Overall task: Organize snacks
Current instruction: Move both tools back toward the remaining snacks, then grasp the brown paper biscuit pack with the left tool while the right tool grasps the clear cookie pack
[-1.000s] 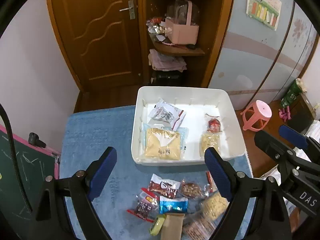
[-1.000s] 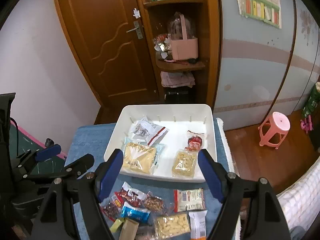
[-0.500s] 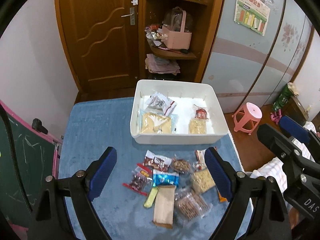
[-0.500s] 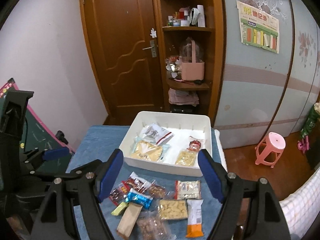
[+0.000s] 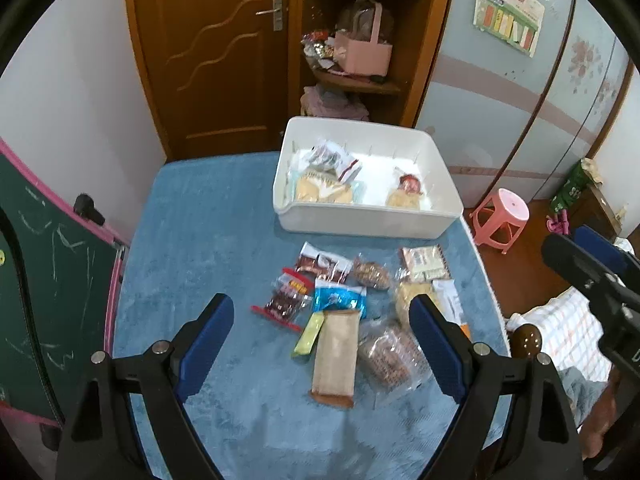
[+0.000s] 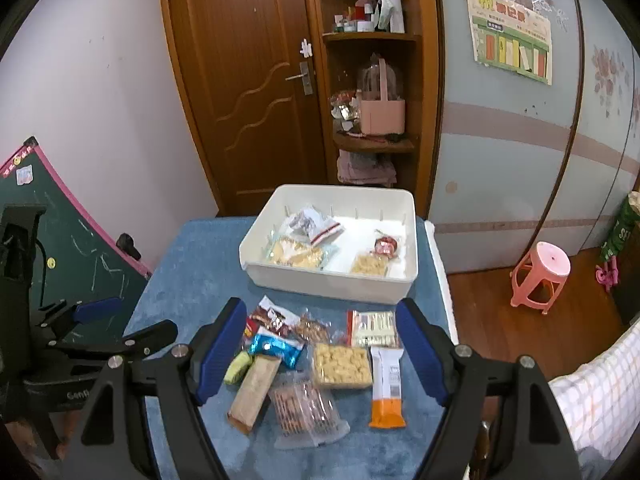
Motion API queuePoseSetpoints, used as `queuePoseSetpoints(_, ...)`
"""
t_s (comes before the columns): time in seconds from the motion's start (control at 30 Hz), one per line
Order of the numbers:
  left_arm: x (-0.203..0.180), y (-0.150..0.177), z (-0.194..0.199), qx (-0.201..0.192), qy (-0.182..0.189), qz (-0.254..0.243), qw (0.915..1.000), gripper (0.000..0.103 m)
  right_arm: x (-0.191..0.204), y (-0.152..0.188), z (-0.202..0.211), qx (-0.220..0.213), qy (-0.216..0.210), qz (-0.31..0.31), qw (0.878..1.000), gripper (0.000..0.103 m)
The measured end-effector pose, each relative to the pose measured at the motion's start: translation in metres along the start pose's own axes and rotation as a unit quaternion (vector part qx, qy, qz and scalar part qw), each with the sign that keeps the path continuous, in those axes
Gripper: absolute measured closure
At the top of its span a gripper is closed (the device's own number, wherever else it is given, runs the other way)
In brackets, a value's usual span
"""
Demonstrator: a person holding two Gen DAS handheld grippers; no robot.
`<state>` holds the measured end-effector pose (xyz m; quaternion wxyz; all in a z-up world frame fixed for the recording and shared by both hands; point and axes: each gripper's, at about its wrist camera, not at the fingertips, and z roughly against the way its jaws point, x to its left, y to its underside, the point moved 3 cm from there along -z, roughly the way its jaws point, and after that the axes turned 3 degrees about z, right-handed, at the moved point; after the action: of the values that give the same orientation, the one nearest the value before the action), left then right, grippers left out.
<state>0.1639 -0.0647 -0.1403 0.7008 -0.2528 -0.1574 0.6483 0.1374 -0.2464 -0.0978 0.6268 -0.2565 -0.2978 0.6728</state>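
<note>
The left gripper (image 5: pixel 320 340) has its two blue fingers (image 5: pixel 208 340) wide apart and holds nothing. The right gripper (image 6: pixel 322 350) is wide open too, with nothing in it. Both hang above the pile of loose snack packs (image 6: pixel 316 360) on the near part of the blue fuzzy table cover (image 5: pixel 192 240).

I think a new pick is about to start. Next, one gripper must come down over a single pack, such as the long tan bar (image 6: pixel 254 392), pinch it, and carry it to the white plastic bin (image 6: pixel 332 282) at the far side.

Counting: one bin, with four packs inside it (image 6: pixel 298 254). I can count ten loose packs on the cover, but some overlap, so there may be more.
</note>
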Motion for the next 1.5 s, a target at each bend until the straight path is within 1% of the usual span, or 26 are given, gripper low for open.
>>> queuePoseSetpoints(0.17,0.007,0.017,-0.006,0.018,-0.008,0.012,0.9997,0.014,-0.010,0.017,0.003,0.015,-0.002,-0.003,1.000,0.025)
queuePoseSetpoints(0.33,0.014,0.031,-0.013,0.031,-0.019,0.015,0.9992,0.014,-0.031,0.039,-0.003,0.046,-0.007,-0.029,0.998,0.025)
queuePoseSetpoints(0.43,0.018,0.042,-0.025,0.050,-0.023,0.018,0.9983,0.014,-0.043,0.054,-0.012,0.069,0.004,-0.040,0.997,0.025)
queuePoseSetpoints(0.53,0.017,0.054,-0.040,0.073,-0.022,0.018,0.9969,0.014,-0.048,0.069,-0.024,0.095,-0.004,-0.053,0.994,0.025)
queuePoseSetpoints(0.63,0.014,0.066,-0.056,0.095,-0.019,0.013,0.9952,0.014,-0.047,0.083,-0.037,0.120,-0.013,-0.060,0.991,0.025)
queuePoseSetpoints(0.8,0.008,0.083,-0.082,0.130,-0.012,0.008,0.9914,0.014,-0.035,0.101,-0.057,0.154,-0.031,-0.046,0.986,0.025)
queuePoseSetpoints(0.93,0.004,0.097,-0.112,0.164,-0.002,0.011,0.9863,0.014,-0.023,0.115,-0.073,0.177,-0.057,-0.033,0.982,0.025)
queuePoseSetpoints(1.13,0.003,0.114,-0.156,0.212,0.007,0.021,0.9769,0.014,-0.011,0.131,-0.097,0.209,-0.071,-0.023,0.975,0.025)
queuePoseSetpoints(1.33,0.006,0.119,-0.192,0.237,-0.001,0.021,0.9713,0.014,-0.006,0.141,-0.116,0.227,-0.075,-0.014,0.971,0.025)
queuePoseSetpoints(1.5,0.007,0.119,-0.211,0.255,0.007,0.029,0.9666,0.014,-0.006,0.146,-0.129,0.240,-0.079,-0.019,0.967,0.025)
